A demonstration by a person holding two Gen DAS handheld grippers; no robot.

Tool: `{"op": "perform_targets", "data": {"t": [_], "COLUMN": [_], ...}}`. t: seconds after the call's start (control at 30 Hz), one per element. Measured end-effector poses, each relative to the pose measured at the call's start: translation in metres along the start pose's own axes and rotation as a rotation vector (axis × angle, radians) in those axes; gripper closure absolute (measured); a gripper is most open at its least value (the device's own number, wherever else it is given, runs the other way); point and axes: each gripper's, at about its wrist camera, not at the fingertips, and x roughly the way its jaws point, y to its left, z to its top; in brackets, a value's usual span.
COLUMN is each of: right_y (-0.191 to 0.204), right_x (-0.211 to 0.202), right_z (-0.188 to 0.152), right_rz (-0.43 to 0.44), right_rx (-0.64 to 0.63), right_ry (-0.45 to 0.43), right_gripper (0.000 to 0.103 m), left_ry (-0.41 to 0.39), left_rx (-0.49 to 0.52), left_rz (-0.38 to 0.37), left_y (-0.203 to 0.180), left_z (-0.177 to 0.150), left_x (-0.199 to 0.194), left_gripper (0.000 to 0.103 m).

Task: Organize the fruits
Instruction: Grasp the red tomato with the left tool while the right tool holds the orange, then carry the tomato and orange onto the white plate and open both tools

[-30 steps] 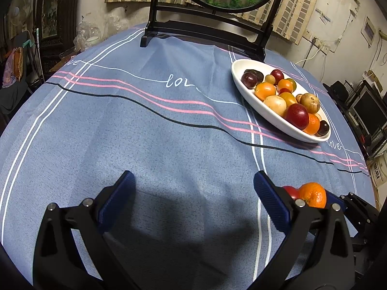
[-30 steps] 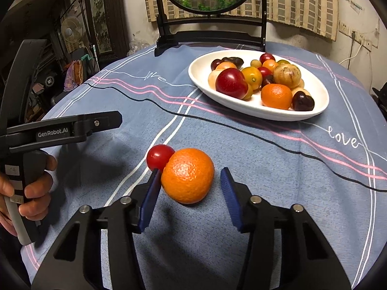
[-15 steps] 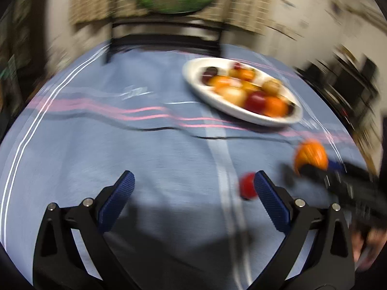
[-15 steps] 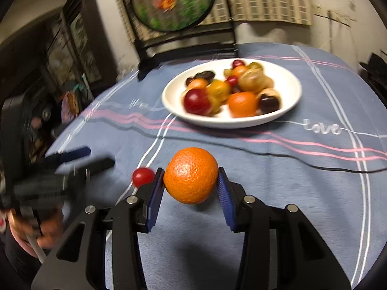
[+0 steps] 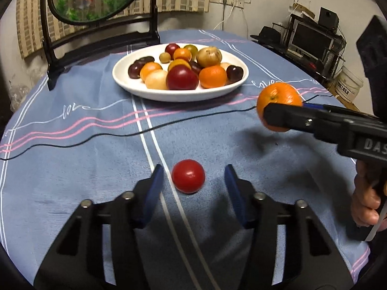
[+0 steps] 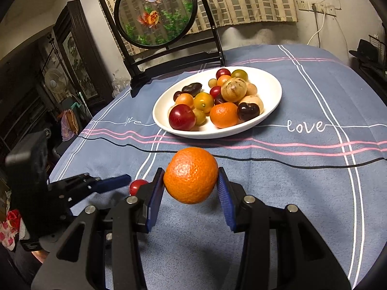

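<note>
Cloth: blue, striped; one loose fruit left on it near the camera.
Plate: white, far centre, heaped with fruit; still the goal for both pieces.
Right gripper: clamped on the orange, lifted clear of the cloth since a second ago; judged ready to carry to the plate.
Left gripper: swung in from bare cloth; jaws have just been closing, now part-open, astride the tomato with gaps either side, not gripping.
Tomato: on the cloth, near centre, pick-up judged next.
</note>
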Motion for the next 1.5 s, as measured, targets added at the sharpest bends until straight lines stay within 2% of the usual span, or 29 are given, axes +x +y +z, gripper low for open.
{"op": "perform_targets", "data": {"t": [0.23, 0.4, 0.67, 0.8, 0.93, 1.17, 1.5], "right_y": [-0.001, -0.003, -0.002, -0.002, -0.002, -0.001, 0.003], "right_x": [0.002, 0.001, 0.001, 0.004, 0.005, 0.001, -0.012], "right_z": [0.0, 0.001, 0.001, -0.001, -0.002, -0.005, -0.006], "right_rz": [-0.005, -0.01, -0.009, -0.022, -0.027, -0.015, 0.055], "right_rx": [-0.004, 0.002, 0.0, -0.004, -0.004, -0.007, -0.002], "right_ry": [0.007, 0.002, 0.002, 0.009, 0.012, 0.003, -0.022], "right_gripper": [0.059, 0.059, 0.059, 0.059, 0.059, 0.059, 0.059], "left_ry": [0.01, 0.024, 0.047, 0.054, 0.053, 0.014, -0.053], "left_rx": [-0.003, 0.009, 0.026, 0.007, -0.007, -0.037, -0.073], "left_rz": [0.007, 0.025, 0.06, 0.059, 0.054, 0.036, 0.003], "left_y": [0.001, -0.001, -0.002, 0.002, 0.004, 0.002, 0.005], "left_z": [0.002, 0.004, 0.002, 0.001, -0.001, -0.003, 0.003], "left_x": [0.005, 0.012, 0.018, 0.019, 0.017, 0.001, -0.027], "left_gripper": [0.057, 0.066, 0.067, 0.073, 0.074, 0.074, 0.074]}}
